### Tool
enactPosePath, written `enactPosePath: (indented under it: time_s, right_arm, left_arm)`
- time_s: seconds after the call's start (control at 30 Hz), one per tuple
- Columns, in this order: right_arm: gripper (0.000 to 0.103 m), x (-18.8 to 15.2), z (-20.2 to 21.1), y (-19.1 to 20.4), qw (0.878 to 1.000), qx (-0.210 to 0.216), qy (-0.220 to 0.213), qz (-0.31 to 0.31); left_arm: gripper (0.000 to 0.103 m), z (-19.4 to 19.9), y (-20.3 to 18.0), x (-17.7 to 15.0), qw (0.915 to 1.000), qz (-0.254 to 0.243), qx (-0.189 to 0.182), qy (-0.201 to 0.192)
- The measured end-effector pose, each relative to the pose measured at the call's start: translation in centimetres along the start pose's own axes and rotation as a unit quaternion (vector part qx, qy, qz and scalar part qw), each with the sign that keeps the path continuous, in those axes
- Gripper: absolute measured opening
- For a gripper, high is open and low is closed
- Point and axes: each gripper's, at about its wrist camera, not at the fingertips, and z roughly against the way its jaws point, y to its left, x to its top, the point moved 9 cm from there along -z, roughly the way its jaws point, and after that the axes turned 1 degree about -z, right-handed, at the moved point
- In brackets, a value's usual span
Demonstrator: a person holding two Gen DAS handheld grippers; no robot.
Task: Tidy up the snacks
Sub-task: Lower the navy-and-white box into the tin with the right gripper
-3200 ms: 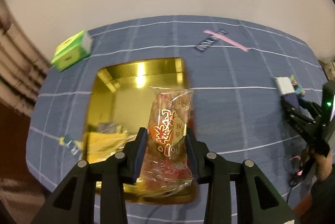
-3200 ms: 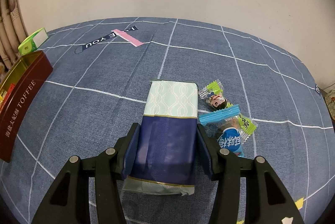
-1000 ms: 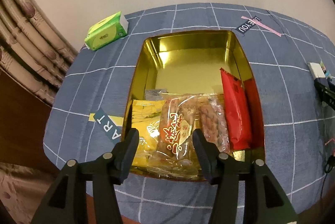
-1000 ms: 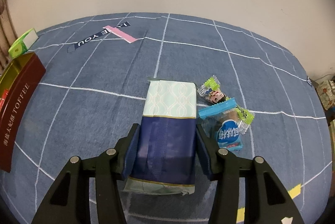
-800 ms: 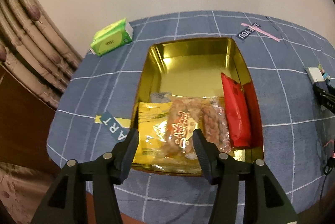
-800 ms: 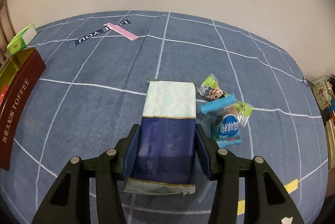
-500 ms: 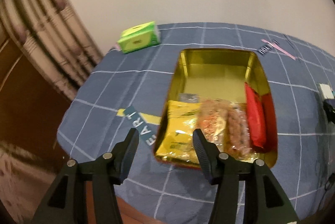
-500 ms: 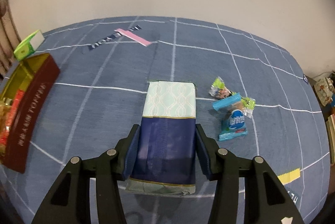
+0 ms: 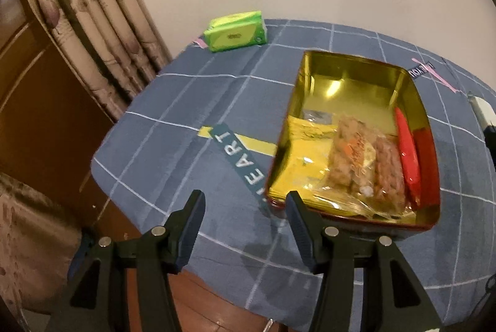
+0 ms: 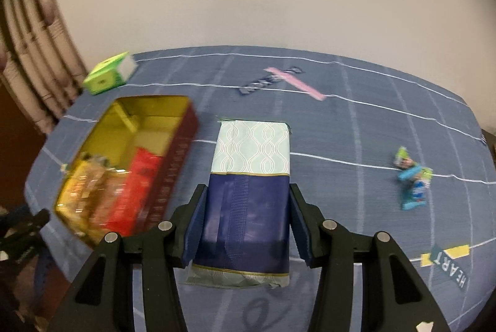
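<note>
A gold-lined tin (image 9: 344, 65) with a dark red outside stands on the blue checked tablecloth; it also shows in the right wrist view (image 10: 183, 133). In it lie a yellow packet (image 9: 303, 155), a clear packet of brown snacks (image 9: 356, 158) and a red packet (image 9: 406, 149). My left gripper (image 9: 245, 217) is open and empty, above the table's near edge, left of the tin. My right gripper (image 10: 245, 220) is shut on a navy and pale-green packet (image 10: 251, 174), held above the cloth just right of the tin.
A green tissue pack (image 9: 235, 31) lies at the far left corner, by the curtain (image 9: 93, 22). Small candies and a blue packet (image 10: 414, 180) lie on the cloth at the right. The table edge and a brown floor are below my left gripper.
My left gripper let go of the clear snack packet into the tin, then drew back and left. My right gripper carried the navy packet left, from the candies to beside the tin.
</note>
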Motion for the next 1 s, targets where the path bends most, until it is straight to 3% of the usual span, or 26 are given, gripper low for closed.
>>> enactPosePath:
  time_s: [0.17, 0.43, 1.0]
  right_arm:
    - [0.046, -0.2, -0.2, 5.0, 0.999, 0.019, 0.005, 0.033]
    - [0.046, -0.9, -1.1, 10.7, 0.996, 0.037, 0.016, 0.077]
    - [0.046, -1.4, -4.2, 13.1, 0.996, 0.03, 0.05, 0.07]
  left_arm:
    - [0.055, -0.2, 1.4, 0.1, 0.9993, 0.015, 0.033, -0.001]
    - [0.055, -0.4, 2.9, 0.2, 0.9989, 0.034, 0.031, 0.005]
    - [0.055, -1.2, 3.6, -0.2, 0.9976, 0.064, -0.001, 0.027]
